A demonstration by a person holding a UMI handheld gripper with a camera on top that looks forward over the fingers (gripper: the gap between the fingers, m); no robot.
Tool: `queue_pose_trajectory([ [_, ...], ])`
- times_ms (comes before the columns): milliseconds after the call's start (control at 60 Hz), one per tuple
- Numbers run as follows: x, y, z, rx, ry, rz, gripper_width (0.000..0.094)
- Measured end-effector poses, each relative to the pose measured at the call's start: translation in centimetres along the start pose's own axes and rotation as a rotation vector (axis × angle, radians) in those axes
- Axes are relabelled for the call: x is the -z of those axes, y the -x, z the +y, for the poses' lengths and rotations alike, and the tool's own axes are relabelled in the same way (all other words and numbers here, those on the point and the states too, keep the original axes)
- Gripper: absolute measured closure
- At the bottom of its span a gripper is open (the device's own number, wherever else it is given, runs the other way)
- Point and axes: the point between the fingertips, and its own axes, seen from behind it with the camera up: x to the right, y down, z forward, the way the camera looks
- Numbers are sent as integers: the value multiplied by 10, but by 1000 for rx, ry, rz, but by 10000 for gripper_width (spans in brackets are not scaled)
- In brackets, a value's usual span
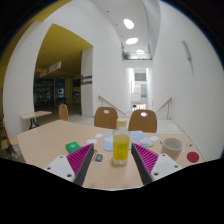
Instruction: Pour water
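Note:
A clear plastic bottle (120,148) filled with yellow liquid stands upright on the light wooden table (45,145), just ahead of my fingers and centred between them. My gripper (112,170) is open; its two fingers with magenta pads (68,166) spread to either side of the bottle with table showing between them and it. A white cup (172,146) stands on the table to the right, beyond the right finger.
A green block (73,147) lies left of the bottle, and a red-rimmed item (193,157) lies right of the cup. Pale cards (102,148) lie near the bottle. Wooden chairs (105,118) stand at the table's far side; a bright corridor lies beyond.

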Motion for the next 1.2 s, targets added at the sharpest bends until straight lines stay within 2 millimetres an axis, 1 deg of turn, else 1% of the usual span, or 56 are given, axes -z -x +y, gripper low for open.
queue_pose_trajectory([
  [67,-43,-21,4,13,17,19,115],
  [117,-74,-29,8,17,31,20,115],
  [133,-93,-32,2,17,33,19,117],
  [150,-81,-24,10,14,35,17,116],
  [233,-117,-25,12,3,50,-9,122],
  [283,-136,-26,15,-5,56,-14,137],
  [300,-139,-26,16,-9,60,-15,145],
  [350,-147,-24,18,-13,63,-27,212],
  [367,-149,-23,19,-12,63,-33,282],
  [383,-154,-25,18,-12,66,-33,402],
  [400,-156,-24,21,-8,71,-32,423],
  [433,-155,-28,20,-12,63,-12,434],
  [517,-155,-31,22,-37,57,13,537],
  [533,-155,-35,22,-35,56,17,564],
  [567,-156,-35,21,-44,45,30,592],
  [650,-156,-37,20,-86,38,50,600],
  [683,-156,-36,19,-135,43,34,601],
  [700,-155,-38,18,-180,45,20,601],
  [717,-153,-35,13,-229,44,12,601],
  [750,-149,-36,3,-334,28,-28,601],
  [800,-137,-38,-22,-498,-18,-82,601],
  [833,-127,-46,-38,-623,-51,-107,602],
  [850,-123,-43,-46,-683,-63,-108,602],
  [867,-115,-50,-52,-746,-73,-121,602],
  [883,-117,-56,-53,-802,-86,-127,602],
  [950,-101,-78,-71,-1046,-125,-185,603],
  [1000,-93,-92,-76,-1230,-129,-231,603],
  [1017,-76,-89,-87,-1299,-132,-233,601],
  [1033,-80,-90,-85,-1348,-137,-239,602],
  [1117,-71,-112,-79,-1627,-117,-307,601],
  [1167,-69,-125,-71,-1749,-102,-320,601],
  [1183,-53,-125,-72,-1791,-85,-334,602],
  [1200,-57,-120,-71,-1807,-82,-321,599],
])
